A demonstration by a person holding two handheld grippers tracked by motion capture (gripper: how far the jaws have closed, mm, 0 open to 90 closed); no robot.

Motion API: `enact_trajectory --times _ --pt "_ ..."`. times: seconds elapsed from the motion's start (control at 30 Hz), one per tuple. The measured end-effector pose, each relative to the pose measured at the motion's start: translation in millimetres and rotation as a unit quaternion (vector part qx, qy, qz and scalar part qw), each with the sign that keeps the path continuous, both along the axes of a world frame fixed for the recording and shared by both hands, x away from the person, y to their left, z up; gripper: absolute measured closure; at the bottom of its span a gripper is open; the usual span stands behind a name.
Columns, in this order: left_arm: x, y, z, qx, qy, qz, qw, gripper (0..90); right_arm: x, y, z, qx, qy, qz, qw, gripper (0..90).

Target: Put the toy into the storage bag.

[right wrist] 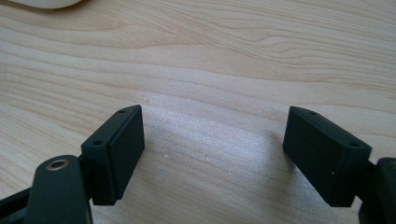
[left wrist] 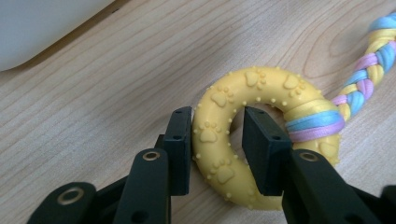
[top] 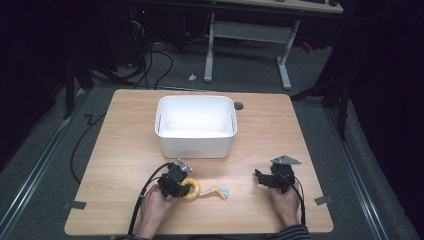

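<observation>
Left hand-held gripper [left wrist: 217, 140] pinching the yellow ring toy [left wrist: 252, 135] near the surface's front edge, probably for lifting; right hand-held gripper [right wrist: 212, 154] spread, idle.

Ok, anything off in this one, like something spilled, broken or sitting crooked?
Nothing stands out. The white bin sits square and upright on the table. The left tool is closed on the yellow ring toy, whose braided rope looks intact. The right tool is open over bare wood.
</observation>
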State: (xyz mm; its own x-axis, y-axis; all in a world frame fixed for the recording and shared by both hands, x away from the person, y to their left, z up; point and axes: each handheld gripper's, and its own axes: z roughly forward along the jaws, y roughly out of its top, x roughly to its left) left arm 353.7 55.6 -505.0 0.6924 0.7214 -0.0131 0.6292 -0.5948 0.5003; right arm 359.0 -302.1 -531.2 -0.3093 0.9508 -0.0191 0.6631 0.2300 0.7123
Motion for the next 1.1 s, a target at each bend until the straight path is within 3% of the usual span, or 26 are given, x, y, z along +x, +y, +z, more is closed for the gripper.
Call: enact_trajectory --times 0.1,0.23,0.37,0.43,0.57,0.87,1.1 --pt "-0.8 1.5 0.6 -0.003 -0.005 -0.001 1.0 65.0 0.0 0.0 0.0 0.0 0.0 0.0 1.0 20.7" --pt "-2.2 7.4 3.6 -0.026 -0.002 -0.004 0.9997 67.0 0.0 -0.1 0.0 0.0 0.0 0.001 1.0 20.8" --pt "-3.3 8.6 3.8 -0.025 -0.004 -0.007 0.9997 67.3 0.0 0.0 0.0 0.0 0.0 0.001 1.0 20.7" --pt "-4.6 9.8 6.2 -0.039 -0.002 -0.006 0.9992 67.7 0.0 0.0 0.0 0.0 0.0 0.001 1.0 20.8" --pt "-5.4 10.4 10.3 -0.043 -0.004 -0.008 0.999 67.9 0.0 0.0 0.0 0.0 0.0 0.002 1.0 20.8" --pt "-6.6 14.7 28.2 -0.048 -0.009 -0.016 0.9987 68.1 -0.1 0.0 0.0 0.0 0.0 0.002 1.0 20.8" --pt "-10.2 25.4 48.2 -0.074 -0.018 -0.001 0.9971 68.1 -0.1 -0.2 0.0 -0.002 0.0 0.004 1.0 20.8"
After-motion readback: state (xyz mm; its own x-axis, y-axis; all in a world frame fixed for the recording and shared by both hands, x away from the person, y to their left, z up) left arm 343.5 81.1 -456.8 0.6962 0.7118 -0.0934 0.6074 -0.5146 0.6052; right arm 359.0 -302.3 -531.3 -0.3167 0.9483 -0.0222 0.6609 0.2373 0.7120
